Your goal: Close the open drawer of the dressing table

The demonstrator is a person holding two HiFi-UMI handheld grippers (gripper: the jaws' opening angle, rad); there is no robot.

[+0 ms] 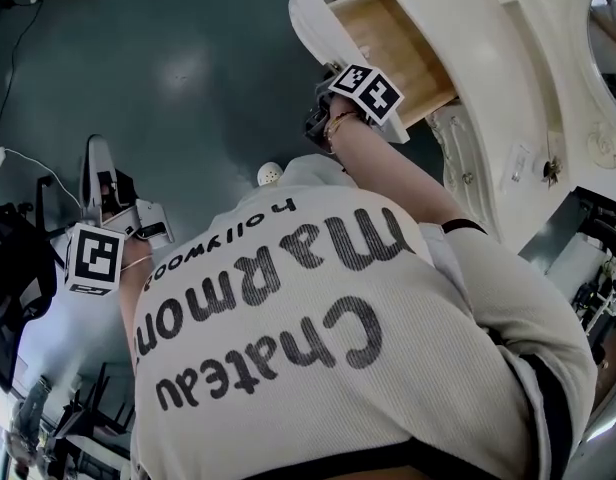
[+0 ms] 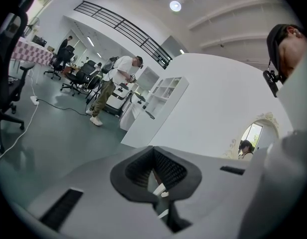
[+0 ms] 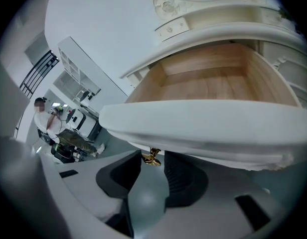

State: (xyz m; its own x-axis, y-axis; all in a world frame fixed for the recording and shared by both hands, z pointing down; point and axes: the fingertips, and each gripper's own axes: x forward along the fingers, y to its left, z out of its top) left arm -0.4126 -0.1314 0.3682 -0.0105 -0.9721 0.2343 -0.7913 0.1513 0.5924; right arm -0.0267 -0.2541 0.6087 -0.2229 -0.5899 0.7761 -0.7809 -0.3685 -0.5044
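Note:
The dressing table (image 1: pixel 508 88) stands at the upper right of the head view, cream with carved trim. Its drawer (image 1: pixel 388 43) is pulled out, showing a bare wooden inside (image 3: pixel 218 81) behind a curved white front (image 3: pixel 193 123). My right gripper (image 1: pixel 323 113) is up against that front. In the right gripper view, my right gripper (image 3: pixel 149 171) is open, with the small gold handle (image 3: pixel 152 157) between its dark pads, nearer the left one. My left gripper (image 1: pixel 94 153) hangs at the left, away from the table. In the left gripper view, my left gripper (image 2: pixel 154 176) is shut on nothing.
The floor (image 1: pixel 168 78) is dark grey. An oval mirror (image 1: pixel 613 18) sits on the table's top. A black office chair (image 2: pixel 6 83) stands at the left, and a cable (image 1: pixel 28 163) runs there. A person (image 2: pixel 116 83) stands far off by white shelving (image 2: pixel 158 101).

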